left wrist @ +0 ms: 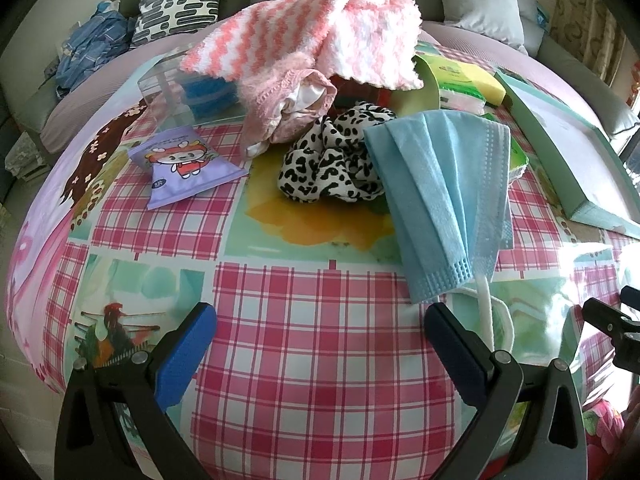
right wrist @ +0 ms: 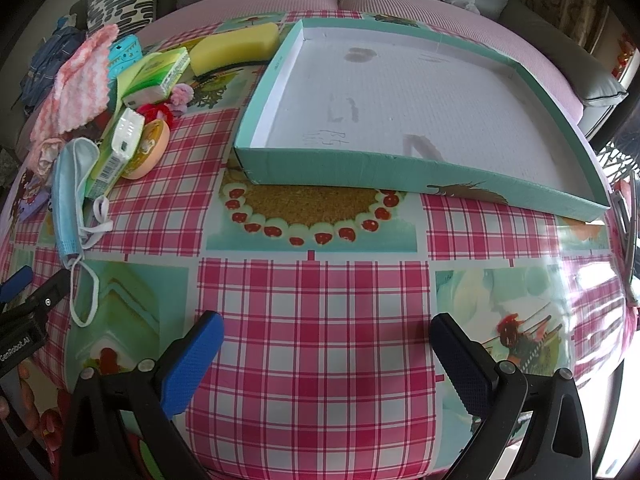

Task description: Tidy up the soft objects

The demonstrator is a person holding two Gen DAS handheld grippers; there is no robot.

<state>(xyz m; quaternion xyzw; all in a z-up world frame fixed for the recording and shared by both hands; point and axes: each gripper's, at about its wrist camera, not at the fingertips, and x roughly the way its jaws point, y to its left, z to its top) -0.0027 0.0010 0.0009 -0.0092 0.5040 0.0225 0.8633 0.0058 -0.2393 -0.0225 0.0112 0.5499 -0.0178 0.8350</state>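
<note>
The bench (right wrist: 320,300) carries a shallow teal box (right wrist: 400,176), lying ahead of the right tool (right wrist: 326,344), whose jaws stand wide and hold nothing. The left tool (left wrist: 320,332) is also wide and holds nothing. Just beyond its right finger lies the blue face mask (left wrist: 444,196), one ear loop touching that finger. Behind the mask sits the leopard-print scrunchie (left wrist: 332,160), with the pink-striped towel (left wrist: 312,40) heaped farther back.

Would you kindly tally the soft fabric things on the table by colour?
Pink: 2 – the pink-and-white striped fluffy towel and the plain pink fuzzy cloth under it.
Blue: 1 – the light blue pleated face mask.
Black and white: 1 – the leopard-print fabric scrunchie.
Total: 4, counting only what the left wrist view shows clearly.
</note>
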